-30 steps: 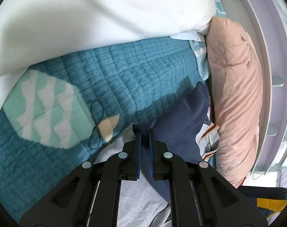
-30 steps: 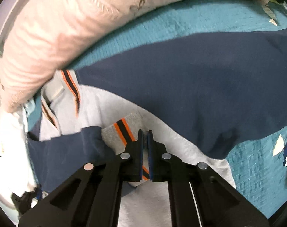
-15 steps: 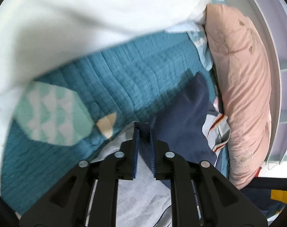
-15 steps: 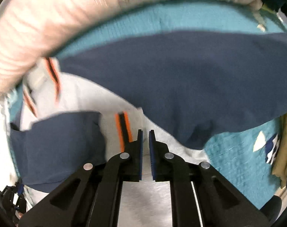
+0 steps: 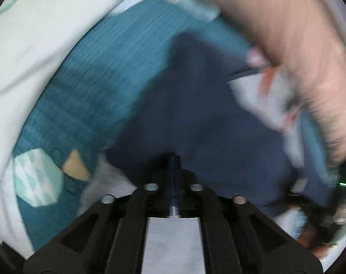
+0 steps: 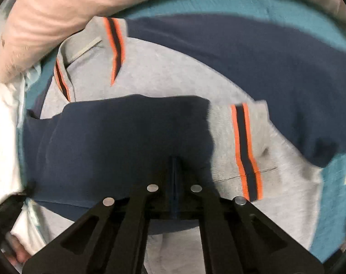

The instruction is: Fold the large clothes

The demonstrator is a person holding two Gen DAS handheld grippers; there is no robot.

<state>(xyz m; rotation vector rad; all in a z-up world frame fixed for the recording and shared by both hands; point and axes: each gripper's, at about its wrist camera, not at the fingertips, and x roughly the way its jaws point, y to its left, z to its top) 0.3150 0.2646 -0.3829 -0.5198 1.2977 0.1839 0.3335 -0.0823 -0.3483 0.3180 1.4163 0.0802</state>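
A grey sweatshirt with navy sleeves and orange-navy stripes lies on a teal quilt. One navy sleeve is folded across the grey body and ends in a striped cuff. The other sleeve stretches away to the right. My right gripper points down over the folded sleeve, its jaws closing to touch, with no cloth showing between them. In the blurred left wrist view my left gripper hangs over navy cloth. Its jaws are also closing together, with nothing visibly pinched.
A long pink pillow borders the far side of the quilt and fills the upper right of the left wrist view. A white duvet is heaped along the left. Bare teal quilt lies between the duvet and the garment.
Both pairs of jaws went from slightly apart to together. The right gripper shifted from the striped cuff onto the folded navy sleeve. The left view swung round, so navy cloth and the pillow now fill it.
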